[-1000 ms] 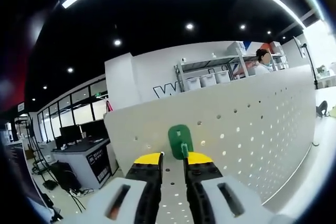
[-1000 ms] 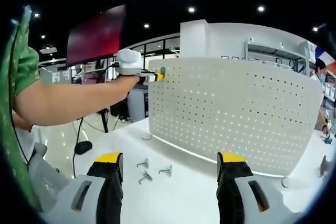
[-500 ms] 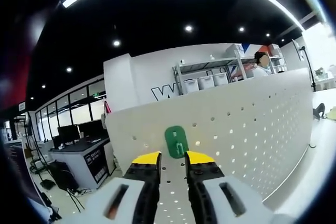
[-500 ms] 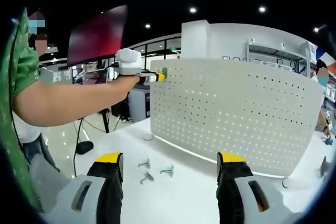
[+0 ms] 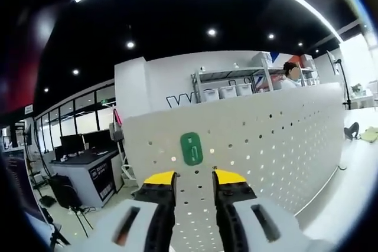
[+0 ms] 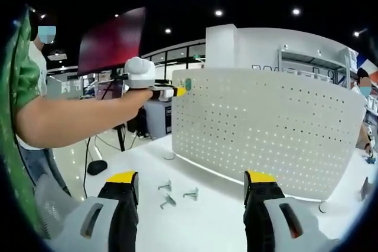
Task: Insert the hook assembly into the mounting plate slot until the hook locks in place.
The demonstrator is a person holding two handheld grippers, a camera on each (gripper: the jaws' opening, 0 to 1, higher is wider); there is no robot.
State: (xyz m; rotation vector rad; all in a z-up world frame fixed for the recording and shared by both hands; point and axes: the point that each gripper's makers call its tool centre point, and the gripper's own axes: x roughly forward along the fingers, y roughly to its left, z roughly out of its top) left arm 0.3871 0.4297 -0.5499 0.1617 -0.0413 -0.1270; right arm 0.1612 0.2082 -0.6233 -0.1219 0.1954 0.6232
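Observation:
A green hook assembly (image 5: 191, 149) sits flat against the white perforated mounting plate (image 5: 277, 146), near its upper left corner. My left gripper (image 5: 194, 177) is just below and in front of it. Its yellow-tipped jaws are parted, hold nothing and stand apart from the hook. In the right gripper view the same hook (image 6: 188, 84) shows on the plate (image 6: 266, 128), with the left gripper (image 6: 172, 91) held close to it by an outstretched arm. My right gripper (image 6: 190, 180) hangs wide open over the white table, with nothing in it.
Three loose metal hooks (image 6: 170, 194) lie on the white table (image 6: 207, 216) in front of the plate. A person (image 6: 361, 81) stands behind the plate's far end by a shelf. To the left are a desk (image 5: 82, 166) and floor cables.
My left gripper has drawn back from the green hook and its jaws have spread a little. The hook stays on the plate. The right gripper has not moved.

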